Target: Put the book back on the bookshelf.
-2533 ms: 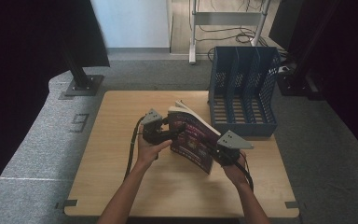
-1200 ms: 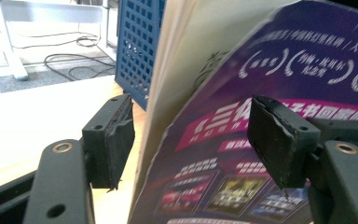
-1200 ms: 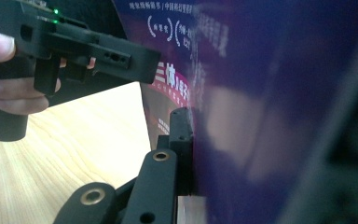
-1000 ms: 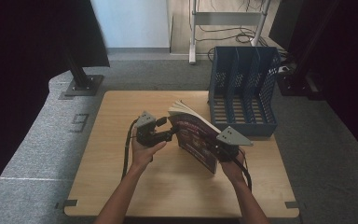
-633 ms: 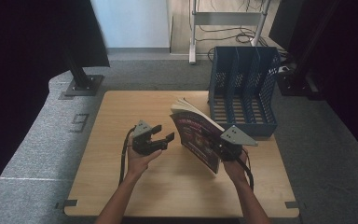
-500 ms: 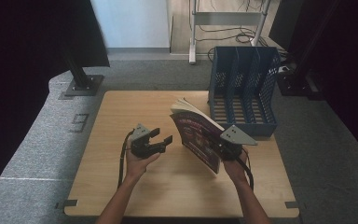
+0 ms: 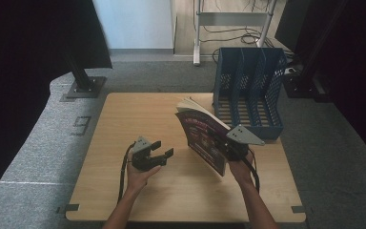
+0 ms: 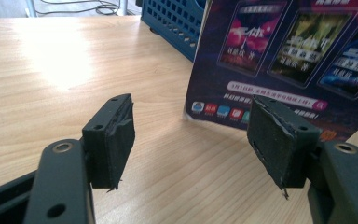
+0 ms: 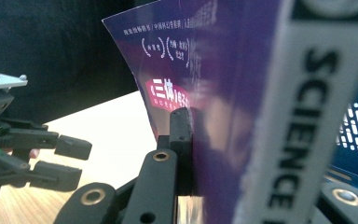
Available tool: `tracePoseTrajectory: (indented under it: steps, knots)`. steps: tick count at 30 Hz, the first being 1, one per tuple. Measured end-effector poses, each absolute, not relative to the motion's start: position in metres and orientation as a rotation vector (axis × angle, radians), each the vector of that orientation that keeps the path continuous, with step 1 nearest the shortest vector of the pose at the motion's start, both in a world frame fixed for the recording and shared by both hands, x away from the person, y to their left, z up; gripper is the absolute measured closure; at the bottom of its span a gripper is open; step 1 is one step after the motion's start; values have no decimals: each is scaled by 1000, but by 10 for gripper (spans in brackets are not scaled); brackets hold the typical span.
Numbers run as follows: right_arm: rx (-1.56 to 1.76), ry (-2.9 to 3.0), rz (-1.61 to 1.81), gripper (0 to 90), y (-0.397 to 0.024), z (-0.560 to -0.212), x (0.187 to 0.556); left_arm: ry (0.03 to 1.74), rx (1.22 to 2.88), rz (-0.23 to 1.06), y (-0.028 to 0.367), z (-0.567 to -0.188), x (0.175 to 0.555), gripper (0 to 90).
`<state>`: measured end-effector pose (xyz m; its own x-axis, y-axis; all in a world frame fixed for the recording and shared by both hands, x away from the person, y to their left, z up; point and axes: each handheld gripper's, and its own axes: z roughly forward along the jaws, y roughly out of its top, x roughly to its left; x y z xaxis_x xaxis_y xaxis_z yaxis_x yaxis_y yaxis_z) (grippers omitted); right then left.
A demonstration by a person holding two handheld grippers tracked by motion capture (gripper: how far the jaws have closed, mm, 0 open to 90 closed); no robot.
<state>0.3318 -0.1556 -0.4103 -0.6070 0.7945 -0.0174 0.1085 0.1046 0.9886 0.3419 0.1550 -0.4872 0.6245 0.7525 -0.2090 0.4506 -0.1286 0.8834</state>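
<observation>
Over on the left side of the table (image 7: 124, 119), the left gripper (image 7: 164, 153) sits low over the wood in the person's left hand (image 7: 140, 174), with a black cable (image 7: 122, 171) looping back along the forearm. Its jaws stand wide apart with nothing between them (the left gripper view looks straight through the gap at bare wood). The pads (image 8: 116, 140) are black and a bit frayed at the edges. The gripper points toward the magazine (image 7: 202, 138) but is clear of it, with a strip of open table in between.

The magazine is roughly mid-table, standing on its lower edge and tilted, dark purple cover facing the left gripper. In the left gripper view the cover (image 8: 284, 56) shows a row of glossy pictures and a strip of small coloured icons, and its bottom corner rests on the wood. The pages fan open a little at the top.

The right gripper (image 7: 228, 145) is clamped on the magazine's right-hand edge, holding it up, with the right hand (image 7: 240, 169) below it and the grey plate (image 7: 244, 135) on top. In the right gripper view one black finger (image 9: 182, 140) presses flat against the purple cover, and the white spine (image 9: 284, 116) with big dark lettering runs right beside it. The left gripper (image 9: 72, 161) also shows farther off there, jaws apart.

Just behind the magazine, at the right rear of the table, is the blue file rack (image 7: 250, 88), slots facing up; whether the magazine touches it is hard to tell.
</observation>
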Motion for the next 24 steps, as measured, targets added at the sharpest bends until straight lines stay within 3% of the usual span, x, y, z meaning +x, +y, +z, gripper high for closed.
tracePoseTrajectory:
  steps: [24]
  knots:
    - [925, 1756, 1543, 814, -161, -396, 343, 998, 1763, 383, 165, -491, 332, 335]
